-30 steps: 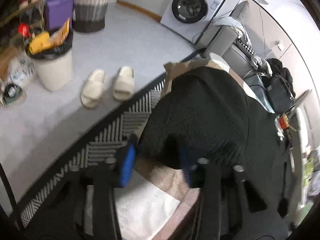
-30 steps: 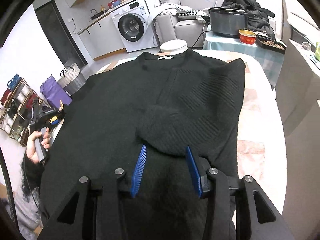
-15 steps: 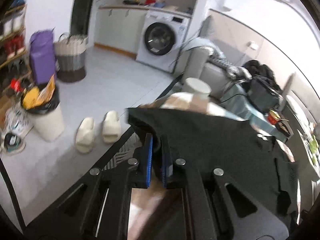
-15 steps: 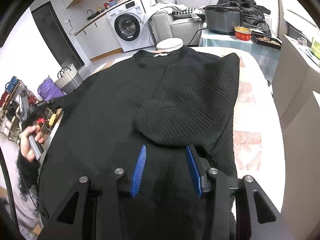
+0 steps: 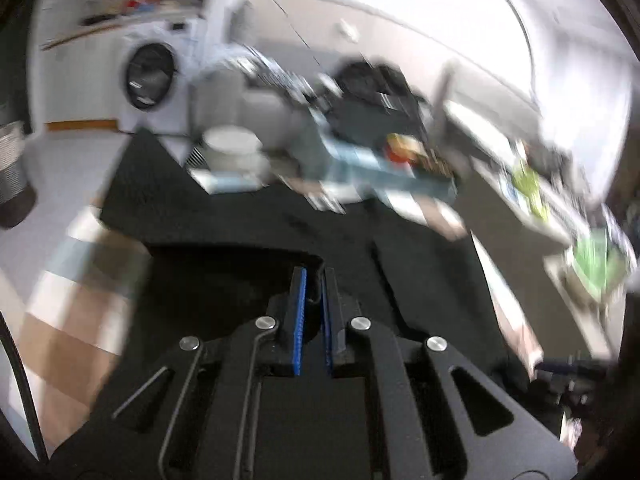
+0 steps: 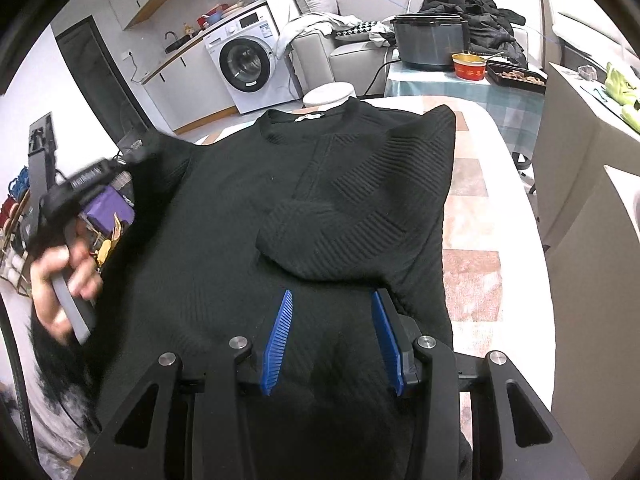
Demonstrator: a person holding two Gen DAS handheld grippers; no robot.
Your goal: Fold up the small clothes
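Note:
A black ribbed sweater [image 6: 360, 184] lies front up on the table, its right sleeve folded across the chest with the cuff [image 6: 288, 224] near the middle. My left gripper [image 5: 314, 280] is shut on a black fold of the sweater's left side, which it holds lifted; this view is blurred. In the right wrist view a hand [image 6: 60, 280] carries that left gripper [image 6: 132, 152] at the sweater's left edge, with raised fabric around its tip. My right gripper [image 6: 330, 298] stands open low over the sweater's lower front, blue pads [image 6: 280, 332] apart, nothing pinched between them.
The table [image 6: 480, 208] has a pink and beige checked cover, bare along its right side. Behind it stand a washing machine [image 6: 244, 68], a grey sofa, a white stool [image 6: 328, 94] and a side table with a dark cooker pot [image 6: 428, 44]. A white counter [image 6: 580, 184] is at the right.
My left gripper closed on the sweater's left side, then swung up and inward over the table with the fabric. The right gripper stayed where it was, open.

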